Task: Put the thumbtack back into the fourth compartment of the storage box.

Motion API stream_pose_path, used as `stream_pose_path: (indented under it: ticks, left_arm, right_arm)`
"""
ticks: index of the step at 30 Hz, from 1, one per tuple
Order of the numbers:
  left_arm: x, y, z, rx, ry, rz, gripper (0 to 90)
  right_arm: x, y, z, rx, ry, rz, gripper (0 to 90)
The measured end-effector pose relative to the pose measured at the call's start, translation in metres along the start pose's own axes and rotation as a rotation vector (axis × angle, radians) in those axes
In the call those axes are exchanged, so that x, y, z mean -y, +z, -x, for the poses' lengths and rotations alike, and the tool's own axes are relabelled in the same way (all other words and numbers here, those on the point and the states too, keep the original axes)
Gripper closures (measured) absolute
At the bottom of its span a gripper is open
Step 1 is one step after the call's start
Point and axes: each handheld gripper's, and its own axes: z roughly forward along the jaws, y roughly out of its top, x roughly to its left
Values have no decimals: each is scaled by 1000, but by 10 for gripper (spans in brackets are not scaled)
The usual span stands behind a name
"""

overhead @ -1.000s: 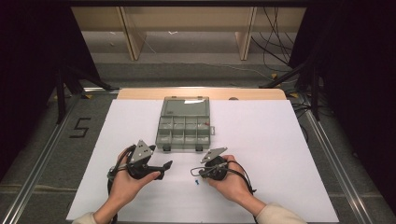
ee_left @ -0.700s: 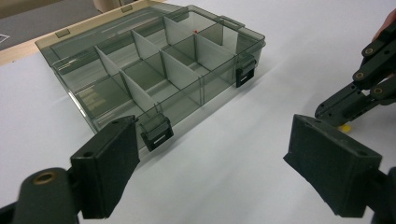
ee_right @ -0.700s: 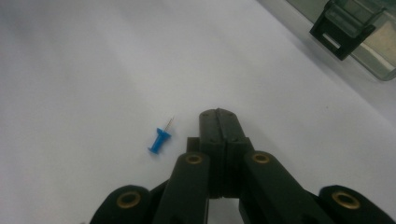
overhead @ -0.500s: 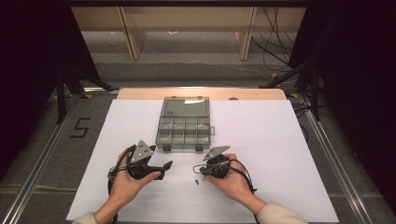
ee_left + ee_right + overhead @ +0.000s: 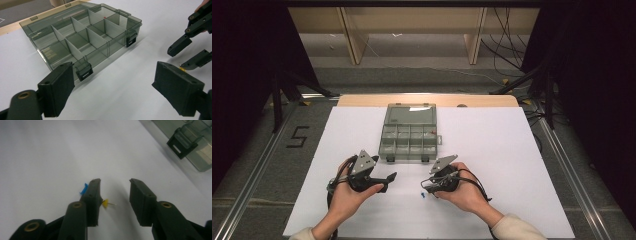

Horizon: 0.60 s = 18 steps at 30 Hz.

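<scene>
A smoky clear compartment box [image 5: 408,131] lies open on the white sheet, its dividers and two black latches near in the left gripper view [image 5: 75,25]. My left gripper [image 5: 389,181] [image 5: 113,72] is open, jaws wide and empty, facing the box. My right gripper [image 5: 426,187] [image 5: 115,182] [image 5: 182,56] has just been opening. A yellow push pin [image 5: 106,203] [image 5: 182,68] lies on the sheet between its jaws, beside one pad and not pressed. A blue push pin [image 5: 83,190] [image 5: 424,195] lies just outside that jaw.
The white sheet [image 5: 502,150] covers the table, with a wooden strip [image 5: 427,100] at its far edge. One box latch [image 5: 183,143] sits ahead and to the right of my right gripper. A tiny red speck [image 5: 104,17] lies in a far compartment.
Both hands stay where they were. In the high view the right gripper's jaws look slightly further apart than before.
</scene>
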Motion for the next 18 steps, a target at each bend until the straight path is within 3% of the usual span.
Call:
stream_pose_path:
  ticks: [8, 11, 12, 18]
  left_arm:
    - [0, 1, 2, 1, -25, 9, 159]
    - [0, 1, 1, 8, -10, 7, 159]
    - [1, 1, 2, 2, -25, 6, 159]
    - [1, 2, 2, 4, -23, 7, 159]
  right_arm:
    - [1, 6, -3, -31, -70, -41, 613]
    - [2, 7, -4, -13, -73, -36, 641]
    - [2, 6, -5, -9, -80, -40, 657]
    - [1, 7, -8, -14, -75, -42, 771]
